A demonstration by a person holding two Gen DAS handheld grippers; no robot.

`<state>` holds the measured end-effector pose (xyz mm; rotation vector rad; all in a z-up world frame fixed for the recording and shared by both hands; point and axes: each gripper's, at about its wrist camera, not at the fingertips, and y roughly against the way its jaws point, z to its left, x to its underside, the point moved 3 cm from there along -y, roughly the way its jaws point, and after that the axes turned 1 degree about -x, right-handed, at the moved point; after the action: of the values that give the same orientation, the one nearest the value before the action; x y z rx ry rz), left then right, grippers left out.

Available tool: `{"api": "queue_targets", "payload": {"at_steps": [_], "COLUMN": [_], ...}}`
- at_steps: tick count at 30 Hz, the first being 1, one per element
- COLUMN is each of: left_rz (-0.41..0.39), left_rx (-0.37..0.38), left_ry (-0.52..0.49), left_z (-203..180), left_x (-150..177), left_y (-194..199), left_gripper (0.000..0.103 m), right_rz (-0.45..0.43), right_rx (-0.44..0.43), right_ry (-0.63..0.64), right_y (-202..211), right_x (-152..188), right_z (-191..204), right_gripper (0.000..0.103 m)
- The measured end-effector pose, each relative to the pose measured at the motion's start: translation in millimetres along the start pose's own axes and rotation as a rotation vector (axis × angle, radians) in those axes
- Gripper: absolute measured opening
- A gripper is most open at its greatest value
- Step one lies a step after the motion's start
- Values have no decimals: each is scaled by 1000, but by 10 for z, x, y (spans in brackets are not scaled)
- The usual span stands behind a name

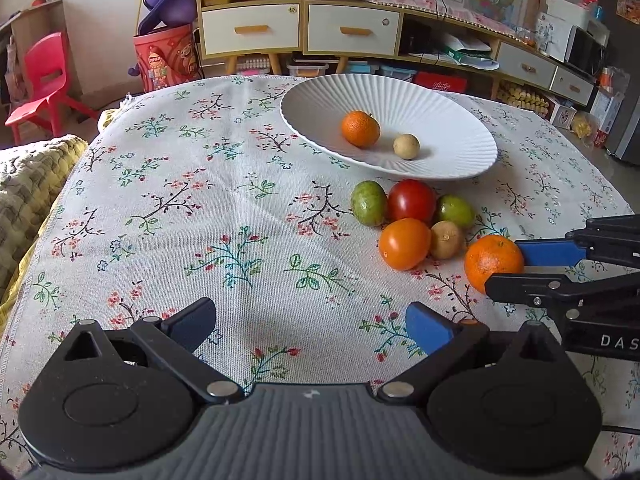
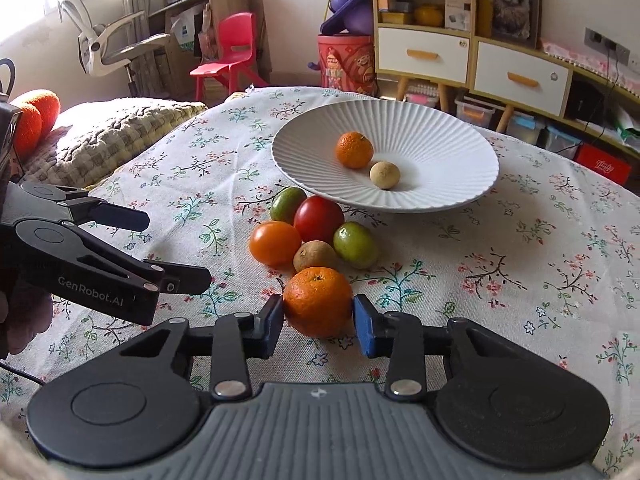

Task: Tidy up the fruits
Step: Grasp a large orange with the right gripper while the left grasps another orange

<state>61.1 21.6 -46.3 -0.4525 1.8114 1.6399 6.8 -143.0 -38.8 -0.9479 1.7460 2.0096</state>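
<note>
Floral-clothed tabletop: white ribbed plate holding one mandarin and a longan; right gripper clamped on a mandarin beside the fruit cluster; left gripper spread apart, holding nothing.

We can't see the near side of the tangerine in the left wrist view: the right gripper has its lower finger across it, and the gripper body runs off the right edge. In the right wrist view the pads flank that tangerine, but we can't tell if they actually touch it. The left gripper is cut by the left edge there. The brown fruit is partly behind the tangerine; the green fruit sits partly under the plate rim. Shelf items in the background are too small for us to identify.
</note>
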Motion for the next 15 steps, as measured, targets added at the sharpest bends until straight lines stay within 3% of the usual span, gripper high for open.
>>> {"api": "queue_targets", "payload": {"at_steps": [7,11,15], "left_rz": [-20,-28,-41], "left_rx": [43,75,103], "left_ry": [-25,-41,-48], "left_z": [-138,-212,-259], "left_x": [-50,-80,-113], "left_y": [-43,-81,-123], "left_gripper": [89,74,68], "right_rz": [-16,-20,-18], "right_rx": [29,40,42], "right_ry": [-21,-29,-33], "right_y": [45,42,36], "right_x": [-28,-46,-44], "right_z": [-112,-170,-192], "right_gripper": [34,34,34]}}
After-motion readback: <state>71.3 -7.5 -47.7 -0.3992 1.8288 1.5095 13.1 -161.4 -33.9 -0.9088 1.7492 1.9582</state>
